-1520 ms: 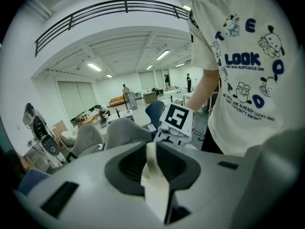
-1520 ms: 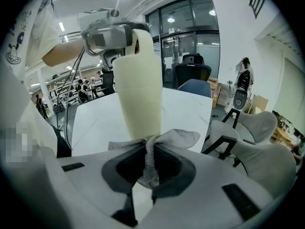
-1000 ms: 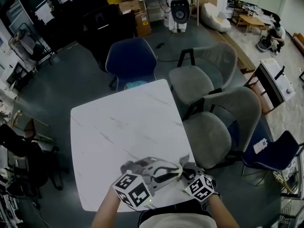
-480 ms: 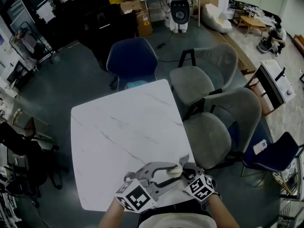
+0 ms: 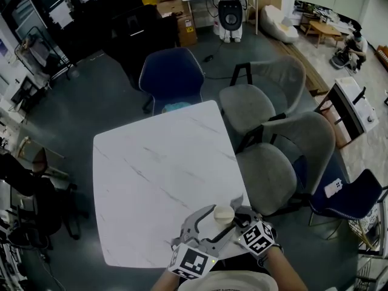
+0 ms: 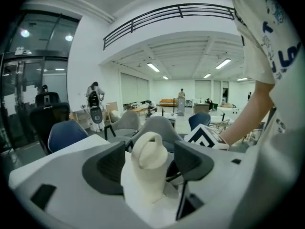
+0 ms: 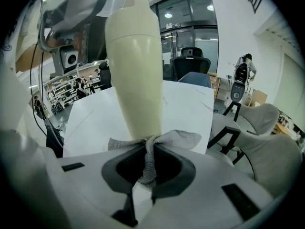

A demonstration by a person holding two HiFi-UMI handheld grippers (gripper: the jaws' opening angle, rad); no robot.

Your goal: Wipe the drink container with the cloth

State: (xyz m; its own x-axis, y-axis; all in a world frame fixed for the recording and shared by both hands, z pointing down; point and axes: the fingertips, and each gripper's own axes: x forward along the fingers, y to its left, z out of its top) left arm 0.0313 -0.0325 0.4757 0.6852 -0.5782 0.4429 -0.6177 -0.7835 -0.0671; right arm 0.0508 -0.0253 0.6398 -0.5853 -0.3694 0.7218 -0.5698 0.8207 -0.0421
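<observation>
My left gripper (image 6: 150, 162): jaws just opened wide, cream bottle (image 7: 136, 70) between them, unclamped. My right gripper (image 7: 145, 165) clamped on grey cloth (image 7: 183, 138), touching bottle base just ahead. Wipe likely mid-way; cap end left.

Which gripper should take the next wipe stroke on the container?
Right. The right gripper has its fingers shut on the cloth, which sits against the drink container. The left gripper has just been opening; its fingers stand apart round the container's cap, gripping nothing.

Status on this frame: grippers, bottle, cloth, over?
Left gripper open, jaws just opened, bottle between them, ungripped. Right gripper shut on cloth, against bottle's base. Nothing seen in the way.
</observation>
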